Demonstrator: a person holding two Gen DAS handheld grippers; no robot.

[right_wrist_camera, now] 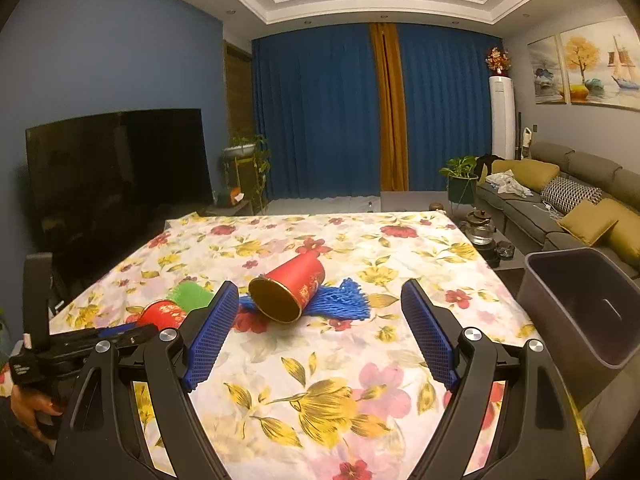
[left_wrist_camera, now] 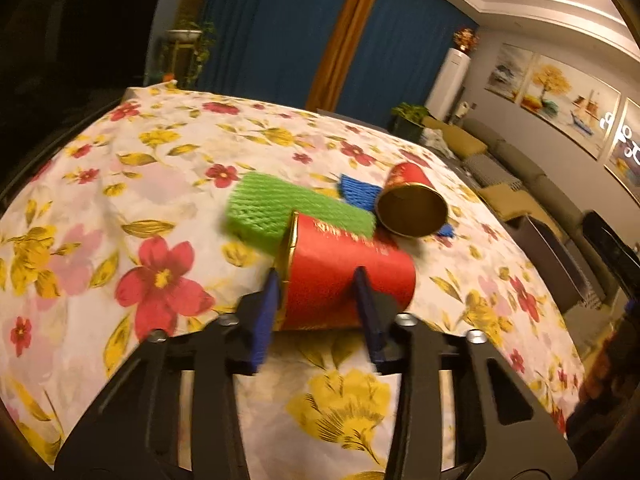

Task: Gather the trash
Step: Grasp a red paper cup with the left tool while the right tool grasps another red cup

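Observation:
A red paper cup [left_wrist_camera: 344, 276] with a gold rim lies on its side on the flowered tablecloth. My left gripper [left_wrist_camera: 316, 280] has its two blue fingers on either side of this cup, closed against it. The cup also shows in the right wrist view [right_wrist_camera: 162, 314]. A green foam net [left_wrist_camera: 280, 210] lies behind it. A second red cup [right_wrist_camera: 290, 290] lies on its side on a blue foam net [right_wrist_camera: 344, 300], mouth toward me. My right gripper [right_wrist_camera: 320, 300] is open and empty, in front of that cup.
A dark grey trash bin [right_wrist_camera: 580, 304] stands off the table's right edge. A sofa [right_wrist_camera: 560, 200] with cushions runs along the right wall. A large TV [right_wrist_camera: 120, 176] stands to the left. The flowered table [right_wrist_camera: 360, 360] extends toward me.

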